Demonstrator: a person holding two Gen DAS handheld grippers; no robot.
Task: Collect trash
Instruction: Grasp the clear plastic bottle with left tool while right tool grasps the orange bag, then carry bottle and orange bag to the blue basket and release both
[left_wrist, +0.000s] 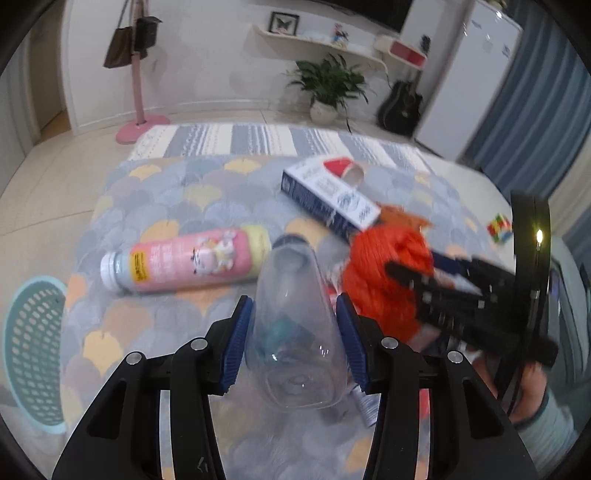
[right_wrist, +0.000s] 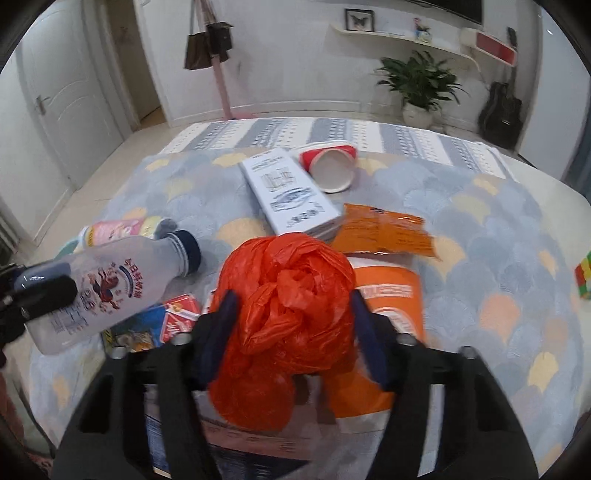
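My left gripper (left_wrist: 294, 343) pinches a clear bottle (left_wrist: 295, 325) above the table (left_wrist: 155, 192), cap toward 12 o'clock. My right gripper (right_wrist: 291, 332) squeezes a red bag (right_wrist: 284, 314). Only the left view shows the basket (left_wrist: 33, 354) at 9 o'clock.

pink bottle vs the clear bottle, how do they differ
The pink bottle lies free on the table with a white cap; the clear bottle sits between the left gripper jaws and has a dark cap. The pink one has a pink wrap, the clear one a see-through body. Both are plastic drink bottles lying on their sides.
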